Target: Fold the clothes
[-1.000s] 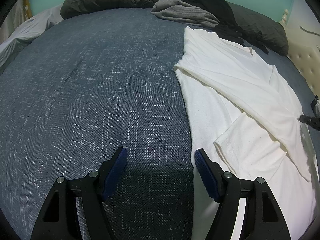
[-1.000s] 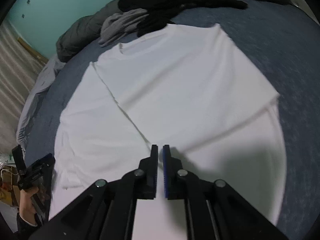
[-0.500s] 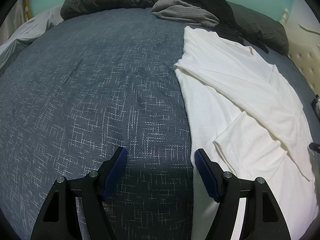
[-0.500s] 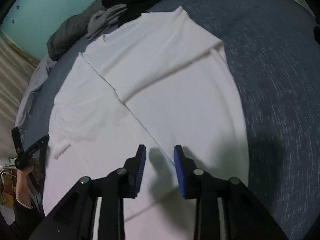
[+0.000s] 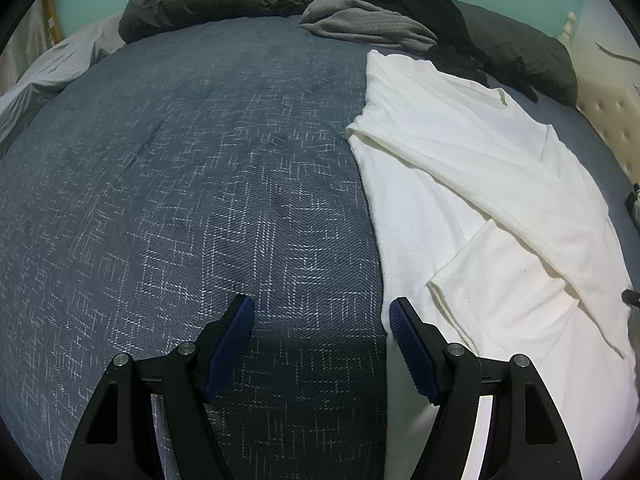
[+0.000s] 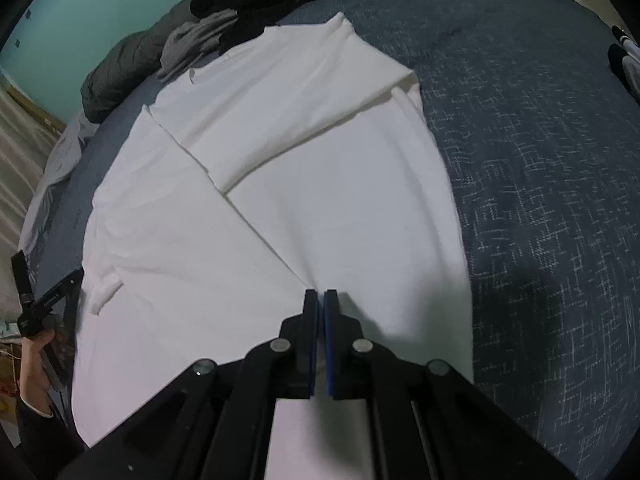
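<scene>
One white cotton T-shirt (image 6: 332,216) lies flat on the right part of the blue woven bedspread (image 5: 180,200), one side and its sleeve already folded across the body, so the lengthwise fold looks to be the step in hand. The right claw (image 6: 321,295) has just been closing at the folded edge near the hem; its jaws are now together, and whether cloth is pinched cannot be told. The left claw (image 5: 322,310) stands apart, empty, over the shirt's left edge. Next probably calls for lifting the hem toward the collar. Beyond lie one grey garment (image 5: 368,20) and one black garment (image 5: 420,0).
</scene>
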Tool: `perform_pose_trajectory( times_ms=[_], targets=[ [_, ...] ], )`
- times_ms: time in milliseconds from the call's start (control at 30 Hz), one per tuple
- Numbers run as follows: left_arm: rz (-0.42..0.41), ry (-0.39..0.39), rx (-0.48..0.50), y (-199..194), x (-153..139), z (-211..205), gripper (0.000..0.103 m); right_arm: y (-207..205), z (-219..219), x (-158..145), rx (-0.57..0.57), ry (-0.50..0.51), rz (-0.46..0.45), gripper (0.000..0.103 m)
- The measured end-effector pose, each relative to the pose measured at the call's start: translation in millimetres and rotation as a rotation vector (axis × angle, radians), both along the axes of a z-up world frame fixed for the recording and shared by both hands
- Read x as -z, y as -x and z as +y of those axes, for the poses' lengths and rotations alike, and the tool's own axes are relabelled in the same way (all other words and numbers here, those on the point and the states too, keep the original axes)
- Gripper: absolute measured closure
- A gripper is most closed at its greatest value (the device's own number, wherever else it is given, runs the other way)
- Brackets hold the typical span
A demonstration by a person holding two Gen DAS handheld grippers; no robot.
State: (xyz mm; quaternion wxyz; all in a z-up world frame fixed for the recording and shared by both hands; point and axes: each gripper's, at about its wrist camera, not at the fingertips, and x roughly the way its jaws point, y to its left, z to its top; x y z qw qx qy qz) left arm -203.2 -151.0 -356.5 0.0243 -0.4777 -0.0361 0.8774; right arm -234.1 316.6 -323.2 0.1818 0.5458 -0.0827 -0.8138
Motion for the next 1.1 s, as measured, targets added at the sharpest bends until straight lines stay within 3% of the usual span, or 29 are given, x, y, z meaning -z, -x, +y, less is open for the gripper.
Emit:
perform_pose_trajectory(
  times_ms=[233, 400, 700, 767, 867, 933, 1000, 1100],
  targets=[
    [-0.01, -0.006, 0.002, 4.0, -4.2, -7.9, 0.029, -9.2, 13.3, -17.5, 0.02, -0.025, -0.007, 0.1],
    [-0.002, -0.016, -0.011, 2.4, -25.8, -16.5, 0.029, -26.8, 33.5, -34.4, 0.033, -0.014, 0.002, 0.1],
    [-0.028, -0.025, 0.025, -52.6, -59.5, -20.9, 0.029, -55.0, 42.9, -49.6, 0.03, 0.014, 0.004, 0.098],
    [-0.044, -0.03, 0.035, -63.7, -61.3, -18.3, 0.029, -64.5, 45.7, -54.2, 0.022, 0.012, 0.007, 0.094],
    [-0.063, -0.033, 0.056, -84.7, -65.8, -15.4, 0.029, -78.3, 50.4, -61.0, 0.011, 0.01, 0.014, 0.071],
    [-0.072, -0.051, 0.063, -100.5, -68.3, -15.6, 0.029, -83.5, 52.9, -63.3, 0.016, 0.018, 0.014, 0.065],
    [-0.079, -0.07, 0.062, -116.1, -70.8, -17.6, 0.028, -88.3, 55.5, -65.1, 0.023, 0.019, 0.01, 0.052],
    [-0.084, -0.068, 0.06, -132.3, -72.7, -19.4, 0.028, -96.4, 58.9, -69.8, 0.027, 0.02, 0.017, 0.05]
  ],
)
